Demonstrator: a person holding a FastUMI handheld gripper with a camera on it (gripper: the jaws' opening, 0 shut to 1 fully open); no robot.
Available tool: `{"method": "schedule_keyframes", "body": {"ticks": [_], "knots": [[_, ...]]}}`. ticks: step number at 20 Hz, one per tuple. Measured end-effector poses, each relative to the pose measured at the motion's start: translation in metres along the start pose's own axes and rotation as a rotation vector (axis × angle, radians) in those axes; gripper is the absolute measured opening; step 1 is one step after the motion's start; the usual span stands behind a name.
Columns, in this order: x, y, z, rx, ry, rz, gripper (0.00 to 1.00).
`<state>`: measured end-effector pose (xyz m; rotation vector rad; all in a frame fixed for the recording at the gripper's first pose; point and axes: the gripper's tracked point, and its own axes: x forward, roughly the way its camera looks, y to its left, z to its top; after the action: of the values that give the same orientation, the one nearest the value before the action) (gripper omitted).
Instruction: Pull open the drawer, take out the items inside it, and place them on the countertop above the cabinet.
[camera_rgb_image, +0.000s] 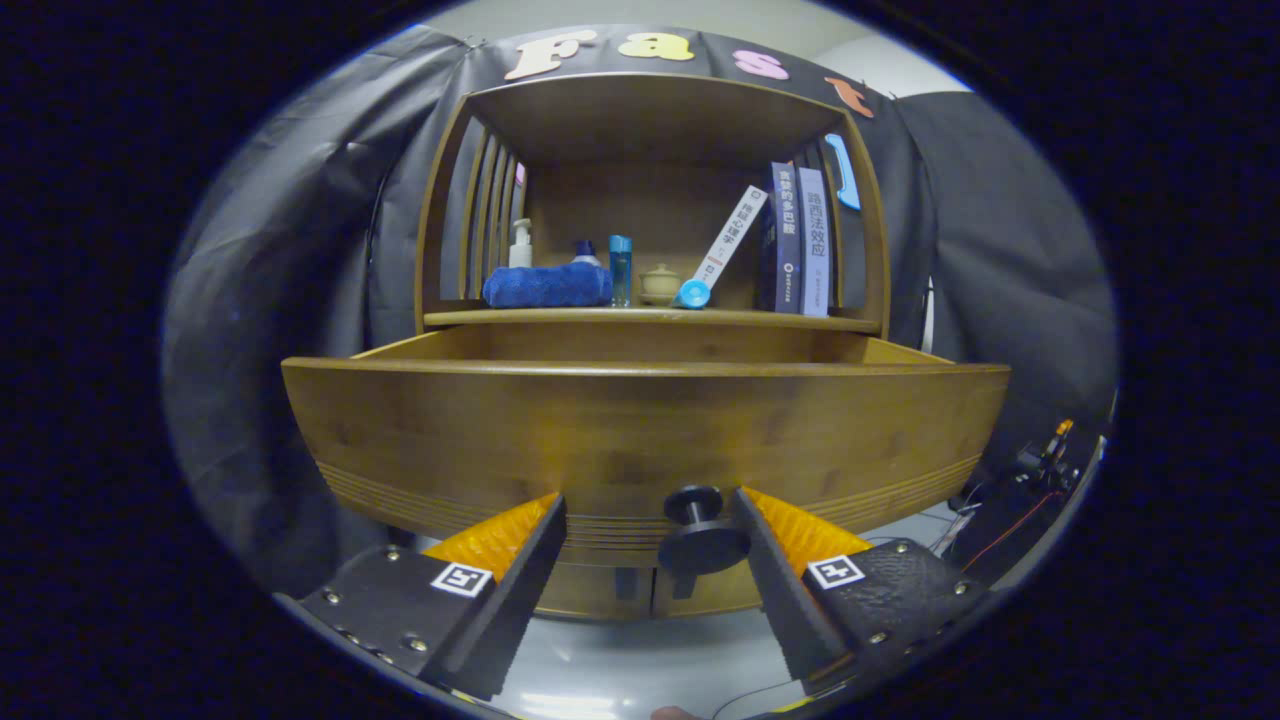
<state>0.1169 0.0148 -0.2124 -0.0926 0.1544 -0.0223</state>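
**Drawer pulled out, fingers spread around the knob, contents hidden**

Gripper view: I take the drawer (640, 420) as my landmark. It stands pulled out from the cabinet (650, 200), its wooden front wide across my view, and its open top runs back under the countertop (650, 317). From this low angle I cannot see down into it, so whatever lies inside is hidden from me.

Low on the drawer front sits the round knob (700, 535). My gripper (650, 530) is spread open, one finger on each side of the knob; the knob sits close to the right finger, and I cannot tell whether it touches. Neither finger presses on it.

On the countertop above the drawer I see a folded blue towel (547, 285), a pump bottle (520, 245), a blue tube (620, 270), a small lidded pot (660, 283) and some books (798, 240), one leaning.

My judgement: the drawer is stiff wood and should slide steadily; the knob is hard, smooth and possibly slippery, best pinched squarely on its stem. The items I would have to assess from above, since I cannot yet judge their weight or fragility
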Motion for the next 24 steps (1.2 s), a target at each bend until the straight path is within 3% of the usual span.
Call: {"method": "schedule_keyframes", "body": {"ticks": [17,24], "knots": [[0.076,0.006,0.016,0.064,-0.085,0.002,0.99],[0.121,0.007,0.024,0.069,-0.187,0.013,0.99]]}}
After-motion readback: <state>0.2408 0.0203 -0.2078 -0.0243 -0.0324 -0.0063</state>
